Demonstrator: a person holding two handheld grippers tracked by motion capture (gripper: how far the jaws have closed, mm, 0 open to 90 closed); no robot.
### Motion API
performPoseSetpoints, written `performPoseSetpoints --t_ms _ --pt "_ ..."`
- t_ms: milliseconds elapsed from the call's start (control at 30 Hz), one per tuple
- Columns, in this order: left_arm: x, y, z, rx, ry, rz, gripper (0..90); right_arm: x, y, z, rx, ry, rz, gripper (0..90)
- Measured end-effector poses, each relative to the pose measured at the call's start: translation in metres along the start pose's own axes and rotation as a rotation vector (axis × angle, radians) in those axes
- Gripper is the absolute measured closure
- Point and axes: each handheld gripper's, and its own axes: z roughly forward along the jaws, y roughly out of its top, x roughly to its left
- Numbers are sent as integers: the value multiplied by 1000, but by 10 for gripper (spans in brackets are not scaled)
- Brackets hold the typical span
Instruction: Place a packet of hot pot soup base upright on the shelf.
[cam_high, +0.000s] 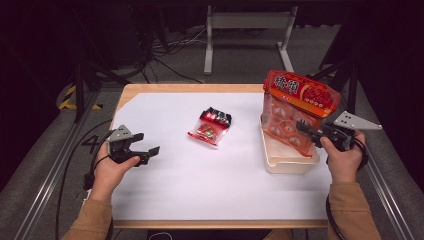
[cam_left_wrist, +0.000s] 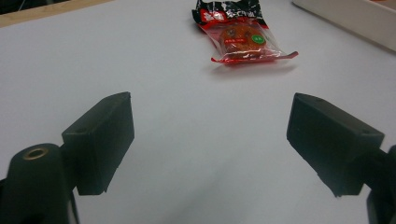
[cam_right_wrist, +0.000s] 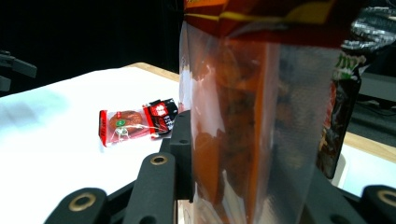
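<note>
A tall orange-red snack bag (cam_high: 295, 112) stands tilted in a white tray (cam_high: 285, 162) at the table's right. My right gripper (cam_high: 304, 131) is shut on the bag (cam_right_wrist: 233, 140), its jaws pressing the clear lower part from both sides. A small red and black snack packet (cam_high: 210, 125) lies flat at the middle of the white table top. My left gripper (cam_high: 150, 152) hovers low at the left, open with nothing between its fingers (cam_left_wrist: 100, 142), and faces the packet (cam_left_wrist: 238, 35) from a distance.
The white sheet (cam_high: 200, 175) covers most of the wooden table (cam_high: 190, 88). A dark packet (cam_right_wrist: 343, 93) stands behind the bag in the tray. Metal frame legs (cam_high: 247, 30) and cables lie on the floor beyond the far edge.
</note>
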Motion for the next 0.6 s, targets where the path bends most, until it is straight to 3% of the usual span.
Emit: performPoseSetpoints --t_ms 367,600 --pt "0 0 0 -1 2 -4 159 -4 -6 -2 13 -8 24 701" --pt "1 -1 0 1 0 -2 159 -5 -12 4 50 -1 31 700"
